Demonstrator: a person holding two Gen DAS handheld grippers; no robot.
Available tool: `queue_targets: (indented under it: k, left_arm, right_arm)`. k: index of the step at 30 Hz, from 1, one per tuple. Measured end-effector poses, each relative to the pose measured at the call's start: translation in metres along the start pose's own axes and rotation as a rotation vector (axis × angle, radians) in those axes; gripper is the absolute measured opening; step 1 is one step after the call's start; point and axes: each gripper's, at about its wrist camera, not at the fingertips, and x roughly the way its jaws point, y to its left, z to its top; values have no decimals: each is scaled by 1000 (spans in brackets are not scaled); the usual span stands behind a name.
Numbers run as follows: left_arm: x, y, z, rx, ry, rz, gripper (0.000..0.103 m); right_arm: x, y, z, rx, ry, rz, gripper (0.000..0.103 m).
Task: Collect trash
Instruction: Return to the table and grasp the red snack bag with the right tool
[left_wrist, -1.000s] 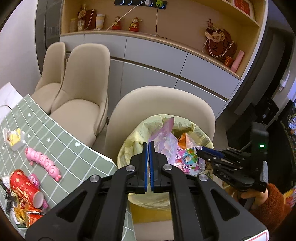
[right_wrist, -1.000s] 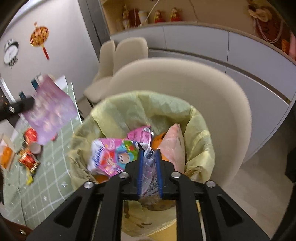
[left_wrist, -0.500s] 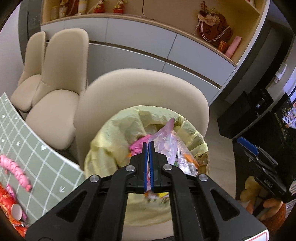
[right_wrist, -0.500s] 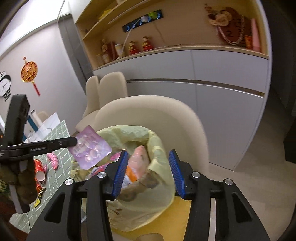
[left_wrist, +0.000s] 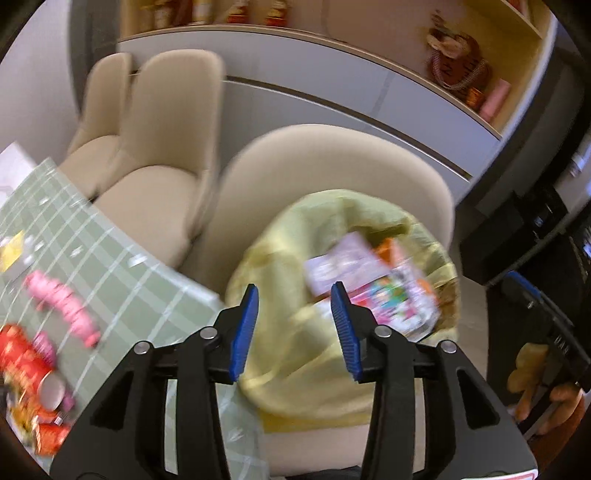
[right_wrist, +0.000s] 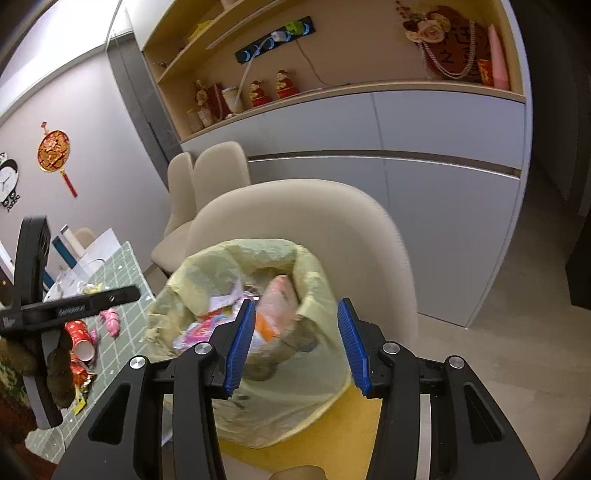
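A yellow trash bag (left_wrist: 332, 201) stands on a beige chair (left_wrist: 332, 155), full of wrappers. A purple wrapper (left_wrist: 340, 262) lies loose on top of a colourful one (left_wrist: 391, 299). My left gripper (left_wrist: 293, 328) hangs over the bag's near rim, its jaws opening with nothing between them. From the right wrist, the left gripper (right_wrist: 125, 293) shows side-on, left of the bag (right_wrist: 258, 251). My right gripper (right_wrist: 295, 347) is open and empty, just before the bag; it shows at the right edge (left_wrist: 524, 291) in the left wrist view.
A table with a green checked cloth (left_wrist: 110, 258) lies left of the bag. On it are a red paper cup (left_wrist: 26, 365), a pink piece (left_wrist: 62, 306) and more wrappers. Two more beige chairs (left_wrist: 166, 129) stand behind, before grey cabinets (right_wrist: 443, 147).
My left gripper sank toward the bag and opened, and the purple wrapper dropped in. My right gripper let go of a clear wrapper, opened wide and drew back from the bag.
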Motion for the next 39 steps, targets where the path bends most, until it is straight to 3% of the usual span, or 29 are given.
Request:
queue_targets:
  k: [8, 13, 17, 23, 27, 31, 39]
  left_arm:
    - [-77, 89, -45, -131, -103, 174, 43]
    - [-133, 158, -96, -239, -147, 272, 44]
    - [-167, 210, -142, -341, -154, 323, 44]
    - [-215, 274, -202, -447, -175, 369, 44]
    - [-231, 290, -222, -474, -183, 376, 44]
    - [-241, 293, -231, -481, -191, 352, 45]
    - [-245, 300, -243, -503, -181, 345, 48]
  right_arm:
    - [16, 76, -13, -78, 47, 111, 48]
    - [23, 153, -33, -204, 110, 175, 48]
    - [20, 212, -54, -284, 138, 218, 48]
    - [17, 265, -86, -328, 163, 230, 48]
    - [23, 295, -109, -376, 200, 253, 48]
    - [33, 326, -131, -443, 258, 354, 48]
    - [54, 378, -157, -697, 247, 385, 48]
